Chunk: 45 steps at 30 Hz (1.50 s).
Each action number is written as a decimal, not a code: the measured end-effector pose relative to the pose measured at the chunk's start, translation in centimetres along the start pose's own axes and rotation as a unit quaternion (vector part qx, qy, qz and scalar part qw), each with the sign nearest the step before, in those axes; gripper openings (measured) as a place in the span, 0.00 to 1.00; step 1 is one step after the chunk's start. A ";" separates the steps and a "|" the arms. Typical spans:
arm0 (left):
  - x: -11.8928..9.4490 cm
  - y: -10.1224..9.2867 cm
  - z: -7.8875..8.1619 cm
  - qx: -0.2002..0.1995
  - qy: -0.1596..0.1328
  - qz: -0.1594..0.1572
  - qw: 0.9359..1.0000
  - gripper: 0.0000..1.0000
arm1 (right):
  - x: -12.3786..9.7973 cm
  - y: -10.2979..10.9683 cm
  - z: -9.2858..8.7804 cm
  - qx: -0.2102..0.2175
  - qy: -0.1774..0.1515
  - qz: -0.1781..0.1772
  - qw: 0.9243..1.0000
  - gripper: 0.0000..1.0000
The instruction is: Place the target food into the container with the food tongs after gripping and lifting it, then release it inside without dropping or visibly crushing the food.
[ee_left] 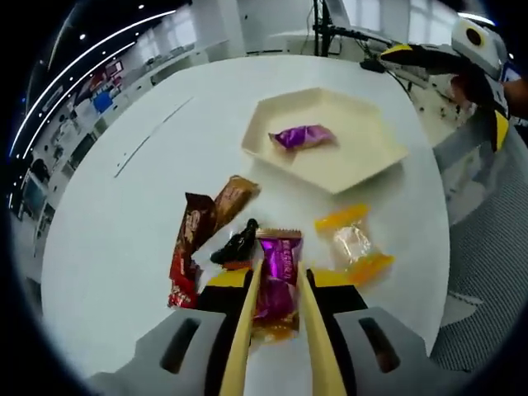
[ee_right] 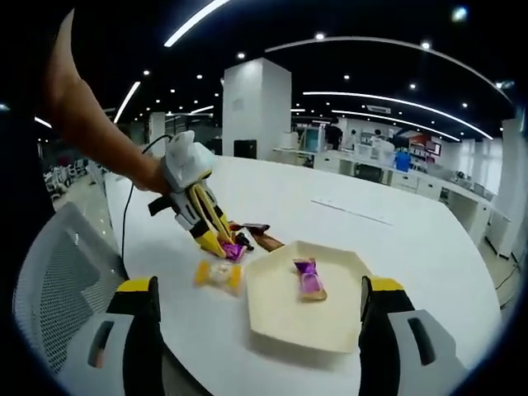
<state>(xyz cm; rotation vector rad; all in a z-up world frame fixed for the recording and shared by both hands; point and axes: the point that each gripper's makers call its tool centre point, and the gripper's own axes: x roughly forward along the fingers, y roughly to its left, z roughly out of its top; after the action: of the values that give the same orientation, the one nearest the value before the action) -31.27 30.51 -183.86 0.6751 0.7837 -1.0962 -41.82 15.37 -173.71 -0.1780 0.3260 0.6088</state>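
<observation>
The left gripper (ee_left: 278, 301) is driving wooden food tongs (ee_left: 313, 330), whose arms are flanking a purple-wrapped candy (ee_left: 277, 280) on the white table (ee_left: 124, 239) — touching, though a firm clamp I cannot tell. The hexagonal tray (ee_left: 363, 161), at one o'clock, is holding another purple candy (ee_left: 302, 136).

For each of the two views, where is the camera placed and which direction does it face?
Left gripper view: rides on the left gripper, facing down along wooden tongs at a purple-wrapped candy on the white table.
Right gripper view: rides on the right gripper, jaws wide apart, facing across the table; a bare forearm shows.
Shared: the cream hexagonal tray holding another purple candy.
</observation>
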 end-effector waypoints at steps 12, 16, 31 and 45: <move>-0.2 -0.3 0.0 -0.003 -0.006 -0.007 1.000 0.18 | 0.0 0.0 0.1 0.001 -0.001 -0.001 1.000 0.99; -0.5 -0.5 0.1 -0.010 -0.011 -0.013 1.000 0.18 | 0.0 0.0 0.0 0.002 0.000 -0.002 1.000 0.99; -3.8 0.6 2.1 -0.052 -0.056 -0.022 0.997 0.19 | 0.1 0.0 -0.1 0.007 0.004 0.000 1.000 0.99; -7.4 3.3 3.3 -0.049 -0.068 -0.018 0.996 0.19 | 0.2 0.2 -0.4 0.013 0.014 0.004 1.000 0.99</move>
<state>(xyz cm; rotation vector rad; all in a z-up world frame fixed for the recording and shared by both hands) -29.35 32.66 -175.63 0.5001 0.7308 -1.1159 -41.92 15.54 -174.12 -0.1608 0.3615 0.6093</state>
